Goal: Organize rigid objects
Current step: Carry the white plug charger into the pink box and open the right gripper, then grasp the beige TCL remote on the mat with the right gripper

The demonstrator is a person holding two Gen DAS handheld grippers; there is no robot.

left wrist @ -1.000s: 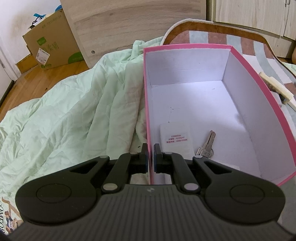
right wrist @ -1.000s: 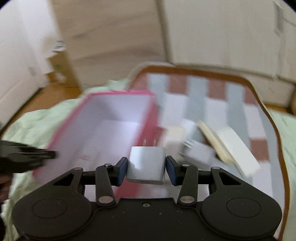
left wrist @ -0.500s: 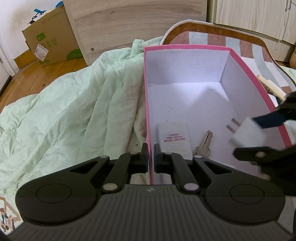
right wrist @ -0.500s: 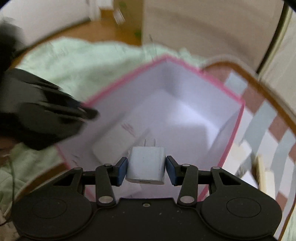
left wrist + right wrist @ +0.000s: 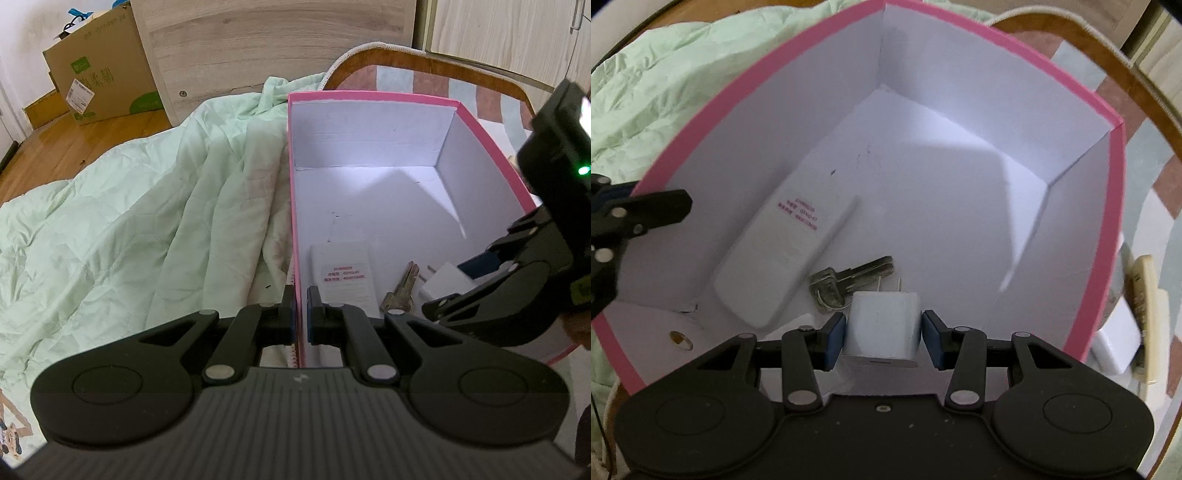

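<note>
A pink box [image 5: 495, 136] with a white inside lies on the bed. My left gripper [image 5: 301, 312] is shut on its near left wall. My right gripper [image 5: 884, 338] is shut on a white charger plug [image 5: 882, 325] and holds it low inside the box [image 5: 701, 125], next to a key [image 5: 849, 278] and a white remote [image 5: 783, 254]. In the left wrist view the plug [image 5: 445, 282] sits just right of the key [image 5: 402, 288] and the remote [image 5: 343, 277].
A pale green quilt [image 5: 129, 229] covers the bed left of the box. A cardboard carton [image 5: 99, 70] stands on the wooden floor at the back left. White items and a cream remote [image 5: 1141, 306] lie right of the box on a striped mat [image 5: 432, 77].
My right gripper has carried the plug over the box's right wall and down to near the box floor beside the key. My left gripper has stayed clamped on the wall.
</note>
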